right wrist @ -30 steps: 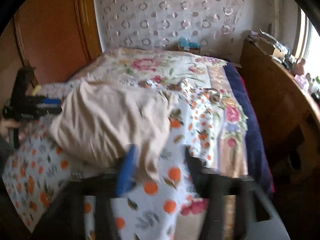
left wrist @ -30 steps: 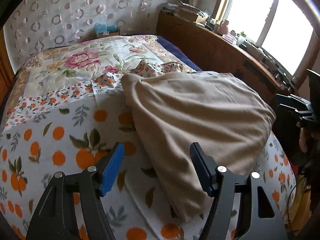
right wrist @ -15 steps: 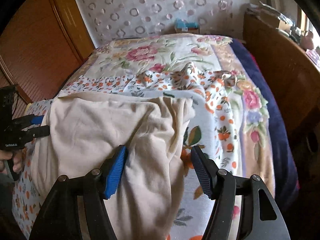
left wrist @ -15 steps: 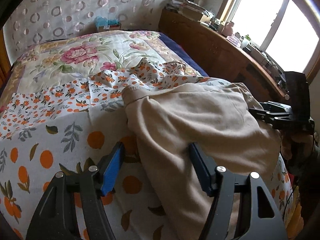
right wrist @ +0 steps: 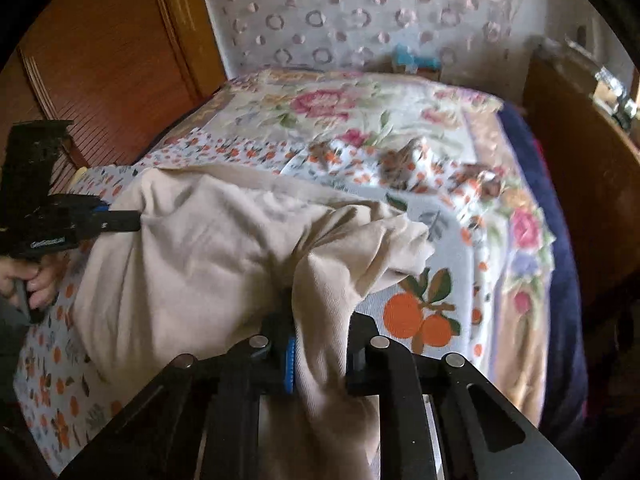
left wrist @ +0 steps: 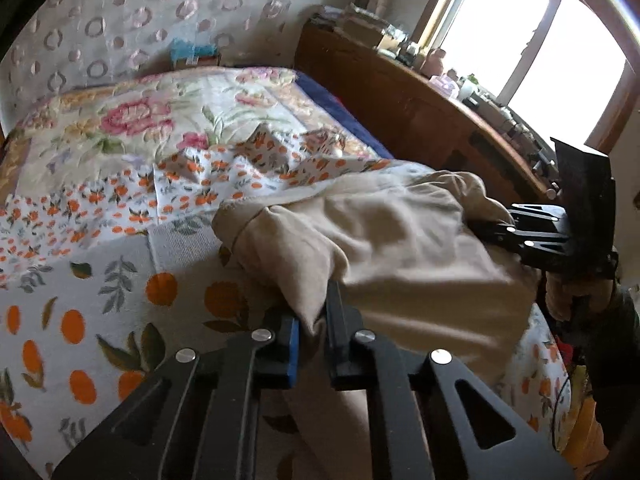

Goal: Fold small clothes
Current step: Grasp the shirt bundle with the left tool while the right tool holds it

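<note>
Both grippers are clamped on the beige garment, which lies across the near end of the bed: left gripper pinching its near-left edge, right gripper its near-right. Its length runs between them; open bedspread beyond gives room to fold.

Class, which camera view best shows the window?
The left wrist view: the bright window fills its upper right, above a cluttered wooden ledge. The right wrist view shows at most a sliver at its right edge.
</note>
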`<action>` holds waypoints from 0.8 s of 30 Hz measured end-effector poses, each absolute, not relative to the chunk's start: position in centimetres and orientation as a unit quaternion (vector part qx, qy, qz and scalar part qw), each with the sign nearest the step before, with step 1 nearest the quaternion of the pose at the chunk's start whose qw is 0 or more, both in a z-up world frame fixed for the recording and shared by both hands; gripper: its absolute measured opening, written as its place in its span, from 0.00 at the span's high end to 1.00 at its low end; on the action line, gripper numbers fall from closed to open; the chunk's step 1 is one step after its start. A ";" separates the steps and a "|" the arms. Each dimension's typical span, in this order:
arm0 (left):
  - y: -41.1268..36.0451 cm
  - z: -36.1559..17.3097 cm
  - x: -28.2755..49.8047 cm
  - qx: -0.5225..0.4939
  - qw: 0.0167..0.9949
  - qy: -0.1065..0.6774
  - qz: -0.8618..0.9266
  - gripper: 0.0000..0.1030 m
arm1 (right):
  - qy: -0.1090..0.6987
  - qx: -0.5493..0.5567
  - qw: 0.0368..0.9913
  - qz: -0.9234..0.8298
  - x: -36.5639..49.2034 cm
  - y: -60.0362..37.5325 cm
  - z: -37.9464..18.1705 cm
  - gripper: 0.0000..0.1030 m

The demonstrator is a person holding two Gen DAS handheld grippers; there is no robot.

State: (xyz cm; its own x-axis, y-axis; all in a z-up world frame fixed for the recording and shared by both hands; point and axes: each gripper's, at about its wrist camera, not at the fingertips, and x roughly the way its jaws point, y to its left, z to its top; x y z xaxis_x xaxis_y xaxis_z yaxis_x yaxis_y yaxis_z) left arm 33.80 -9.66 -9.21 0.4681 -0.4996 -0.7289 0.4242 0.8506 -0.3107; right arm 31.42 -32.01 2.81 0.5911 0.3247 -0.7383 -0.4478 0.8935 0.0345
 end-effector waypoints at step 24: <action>17.6 -3.3 17.5 -0.108 0.948 0.300 -0.023 0.91 | 0.241 -0.237 0.836 0.432 33.3 -1.1 9.3 0.85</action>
